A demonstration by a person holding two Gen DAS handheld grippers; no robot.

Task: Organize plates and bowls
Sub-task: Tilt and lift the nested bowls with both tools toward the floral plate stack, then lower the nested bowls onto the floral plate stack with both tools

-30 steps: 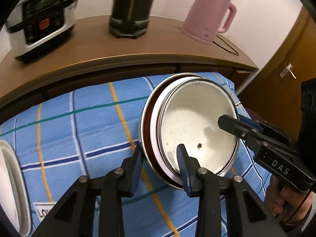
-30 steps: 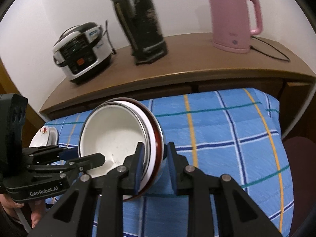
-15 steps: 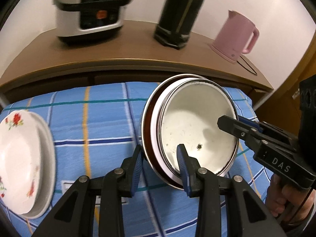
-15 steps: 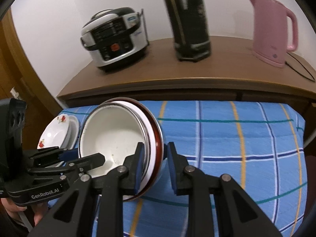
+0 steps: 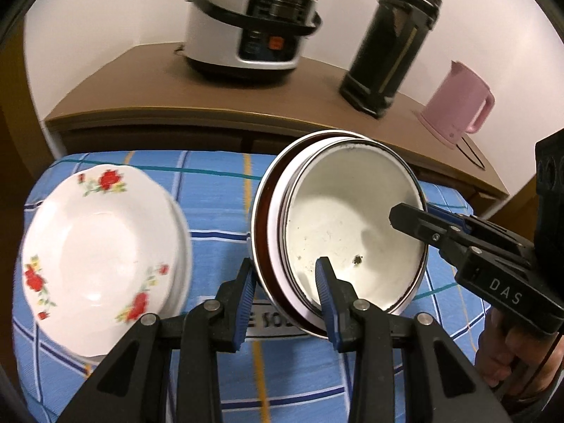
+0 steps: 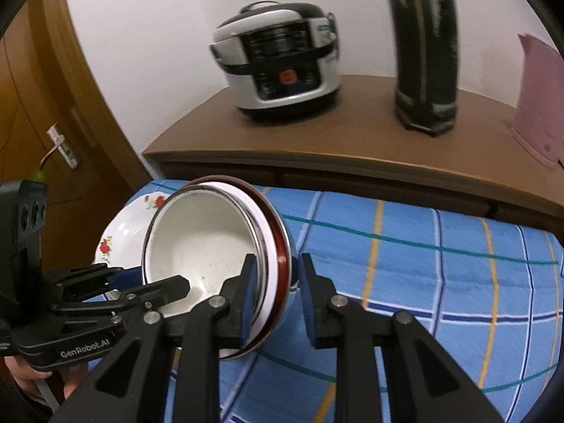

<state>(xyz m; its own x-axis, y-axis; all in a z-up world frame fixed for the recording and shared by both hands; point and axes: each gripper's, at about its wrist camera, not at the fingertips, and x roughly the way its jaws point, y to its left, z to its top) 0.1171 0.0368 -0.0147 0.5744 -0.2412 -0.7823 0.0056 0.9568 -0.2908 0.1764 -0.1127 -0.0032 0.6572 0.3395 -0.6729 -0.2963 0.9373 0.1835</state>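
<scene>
Between the two grippers hangs a tilted stack of nested round enamel bowls (image 5: 352, 239), white inside with dark red and metal rims, lifted clear of the blue checked tablecloth (image 5: 218, 197). The left gripper (image 5: 285, 292) pinches the stack's near rim, one blue-padded finger inside, one outside. The right gripper (image 6: 276, 292) clamps the opposite rim the same way. Just left of the left gripper, a stack of white scalloped plates with red flowers (image 5: 102, 257) rests on the cloth. Beyond both grippers, on a wooden sideboard (image 5: 148, 81), stand a silver rice cooker (image 5: 250, 21), a black thermos (image 5: 391, 42) and a pink kettle (image 5: 458, 105).
</scene>
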